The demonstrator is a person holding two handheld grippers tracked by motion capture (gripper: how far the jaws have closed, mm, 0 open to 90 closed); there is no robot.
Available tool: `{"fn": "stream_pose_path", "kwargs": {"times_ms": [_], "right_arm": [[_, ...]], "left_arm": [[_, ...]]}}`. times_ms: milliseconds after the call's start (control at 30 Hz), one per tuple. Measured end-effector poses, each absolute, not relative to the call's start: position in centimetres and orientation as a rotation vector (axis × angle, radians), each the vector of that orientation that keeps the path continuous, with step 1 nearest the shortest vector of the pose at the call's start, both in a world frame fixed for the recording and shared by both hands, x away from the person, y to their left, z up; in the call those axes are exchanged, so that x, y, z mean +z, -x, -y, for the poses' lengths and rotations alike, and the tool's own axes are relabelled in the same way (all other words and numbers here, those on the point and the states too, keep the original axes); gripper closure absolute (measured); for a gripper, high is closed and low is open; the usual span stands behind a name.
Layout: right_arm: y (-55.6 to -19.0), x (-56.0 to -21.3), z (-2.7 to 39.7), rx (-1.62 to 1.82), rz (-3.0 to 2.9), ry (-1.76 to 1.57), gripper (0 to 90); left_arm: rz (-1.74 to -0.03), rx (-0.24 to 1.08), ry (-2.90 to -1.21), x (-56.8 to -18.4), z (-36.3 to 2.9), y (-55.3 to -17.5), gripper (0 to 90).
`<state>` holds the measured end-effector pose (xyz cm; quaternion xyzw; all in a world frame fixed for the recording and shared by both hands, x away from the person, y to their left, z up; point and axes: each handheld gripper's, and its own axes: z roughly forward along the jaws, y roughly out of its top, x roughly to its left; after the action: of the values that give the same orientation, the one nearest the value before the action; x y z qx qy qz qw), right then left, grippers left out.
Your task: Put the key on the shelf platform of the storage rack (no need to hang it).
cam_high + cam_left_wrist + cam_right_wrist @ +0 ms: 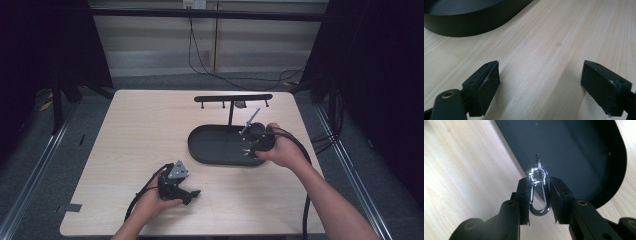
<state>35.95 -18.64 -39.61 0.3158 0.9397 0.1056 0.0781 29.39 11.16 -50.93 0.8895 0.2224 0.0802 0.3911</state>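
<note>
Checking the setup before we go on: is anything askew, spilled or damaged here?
Nothing stands out. The tray lies flat on the table, the rack stands upright behind it, and the right gripper holds a clip squarely between its jaws. The left gripper is open.

The table [150, 135] is seen from high up in the high view, from the person's side, looking forward and down. The whole top is taken in, from the near edge to the far edge, with floor and wall behind it.

The left gripper view is taken low and very close to the wood, looking along the left claw [539, 82]. A bit of the black tray [469, 25] is caught at the top.

The right gripper view is taken close too, looking down along the right claw [539, 195] at the tray's rim. The tray and the wood are shared by all three views.
</note>
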Motion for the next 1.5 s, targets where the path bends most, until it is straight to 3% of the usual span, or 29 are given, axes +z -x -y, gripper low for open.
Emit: {"fn": "stream_pose_path", "kwargs": {"times_ms": [1500], "right_arm": [[-39.2,-44.1,19.3,0.324,-2.639,-1.004,69.5]], "left_arm": [[-0.555,0.203,-2.271,-50.9,-11.2,-29.4,15.1]]}}
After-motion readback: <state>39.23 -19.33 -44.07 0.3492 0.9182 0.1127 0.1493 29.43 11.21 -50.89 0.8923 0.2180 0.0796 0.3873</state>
